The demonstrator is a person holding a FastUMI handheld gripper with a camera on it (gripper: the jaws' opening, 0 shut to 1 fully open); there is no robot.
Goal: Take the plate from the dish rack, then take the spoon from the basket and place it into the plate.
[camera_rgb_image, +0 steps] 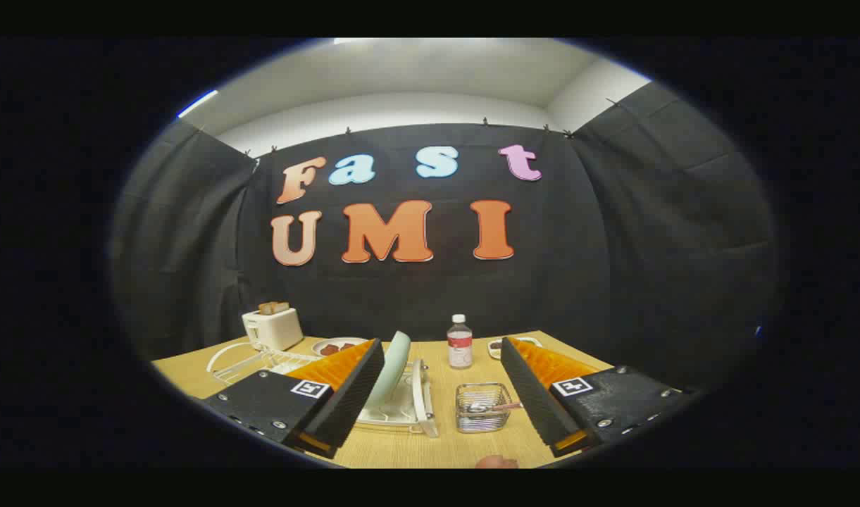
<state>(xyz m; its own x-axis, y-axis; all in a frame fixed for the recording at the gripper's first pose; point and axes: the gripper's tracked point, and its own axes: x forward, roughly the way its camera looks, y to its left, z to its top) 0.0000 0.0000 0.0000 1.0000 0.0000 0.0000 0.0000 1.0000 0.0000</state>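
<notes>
We see the pale green round plate (393, 366) standing on edge in the white wire-and-plastic dish rack (410, 401), on the light wooden table (430, 443). It sits between the two fingers, just beside the inner face of the left one, which hides part of the plate's lower rim; we cannot tell whether they touch. To the right of the rack, also between the fingers, stands the small square clear basket (482, 407), and in it lies the spoon (496, 406), its handle poking over the rim toward the right finger.

Our gripper (440, 384) is spread wide, its fingers well apart, holding nothing and pressing on nothing.

Beyond the basket stands a clear plastic bottle with a white cap and red label (460, 342). Farther left we make out a white round dish with brown pieces (337, 346), a cream toaster with bread in its slots (272, 326) and a white wire frame (243, 360). A small dish (500, 345) peeks out behind the right finger.
</notes>
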